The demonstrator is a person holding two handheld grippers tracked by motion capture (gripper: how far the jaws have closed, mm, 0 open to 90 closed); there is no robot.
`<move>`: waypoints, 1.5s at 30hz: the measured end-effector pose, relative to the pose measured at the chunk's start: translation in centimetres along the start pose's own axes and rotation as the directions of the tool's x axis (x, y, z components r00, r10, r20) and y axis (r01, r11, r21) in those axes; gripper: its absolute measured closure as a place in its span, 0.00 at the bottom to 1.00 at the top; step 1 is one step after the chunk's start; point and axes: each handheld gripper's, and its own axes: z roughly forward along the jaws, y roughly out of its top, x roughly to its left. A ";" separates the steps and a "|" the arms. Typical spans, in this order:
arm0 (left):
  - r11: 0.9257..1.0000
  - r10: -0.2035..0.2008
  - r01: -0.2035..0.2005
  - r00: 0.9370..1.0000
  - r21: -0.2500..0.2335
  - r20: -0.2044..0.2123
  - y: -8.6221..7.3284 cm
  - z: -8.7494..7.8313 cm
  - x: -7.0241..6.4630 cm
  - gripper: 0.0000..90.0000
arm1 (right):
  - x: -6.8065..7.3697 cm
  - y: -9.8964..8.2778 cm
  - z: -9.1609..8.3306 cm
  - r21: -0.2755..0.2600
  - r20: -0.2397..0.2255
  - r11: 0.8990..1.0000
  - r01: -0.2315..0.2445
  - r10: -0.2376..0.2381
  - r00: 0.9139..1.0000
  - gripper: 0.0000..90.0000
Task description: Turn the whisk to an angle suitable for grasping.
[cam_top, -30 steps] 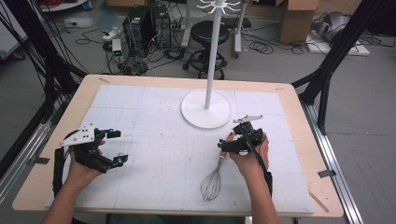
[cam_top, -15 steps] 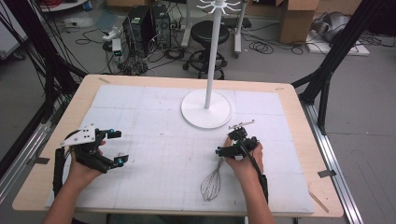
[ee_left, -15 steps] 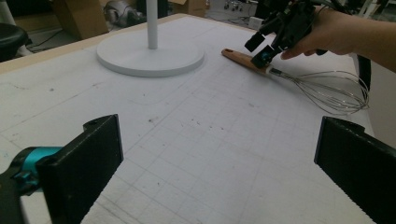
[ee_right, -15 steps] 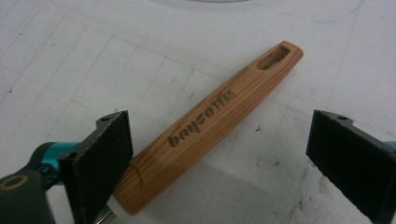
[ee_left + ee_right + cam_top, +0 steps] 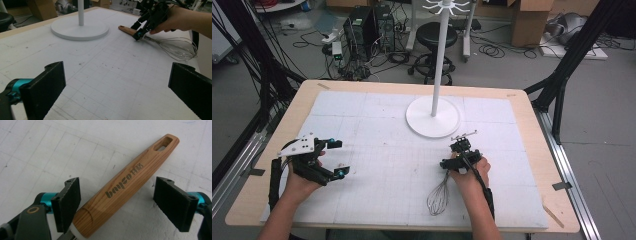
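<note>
A whisk lies flat on the white mat, its wire head (image 5: 438, 197) toward the table's front and its wooden handle (image 5: 125, 185) pointing away toward the stand. My right gripper (image 5: 460, 155) is down over the handle, open, with one jaw on each side of it. The left-hand jaw sits close against the thick end; the other stands apart. In the left gripper view the whisk (image 5: 177, 48) and the right gripper (image 5: 147, 22) are at the upper right. My left gripper (image 5: 329, 157) hovers at the mat's left, open wide with nothing between its jaws (image 5: 117, 92).
A white hook stand rises from a round base (image 5: 433, 116) at the mat's back centre, just beyond the handle's tip. The gridded mat (image 5: 377, 150) covers most of the wooden table. Cables, a stool and computers are on the floor behind.
My right gripper has shifted slightly left and toward the front, settling over the whisk's handle. The left gripper and the whisk have stayed where they were.
</note>
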 end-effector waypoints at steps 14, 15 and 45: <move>1.000 0.001 -0.001 1.000 0.006 0.003 0.0 0.1 0.0 0.02 | -0.2 0.1 -0.4 0.017 0.003 1.000 0.005 -0.006 1.000 0.41; 1.000 0.001 -0.001 1.000 0.006 0.005 0.0 0.1 0.0 0.02 | -0.2 0.2 -0.4 0.023 0.003 1.000 0.014 -0.014 1.000 0.44; 1.000 0.000 0.000 1.000 0.004 0.007 -0.1 0.1 0.1 0.02 | -0.8 1.1 -1.0 0.131 -0.034 0.990 0.058 -0.054 0.998 0.75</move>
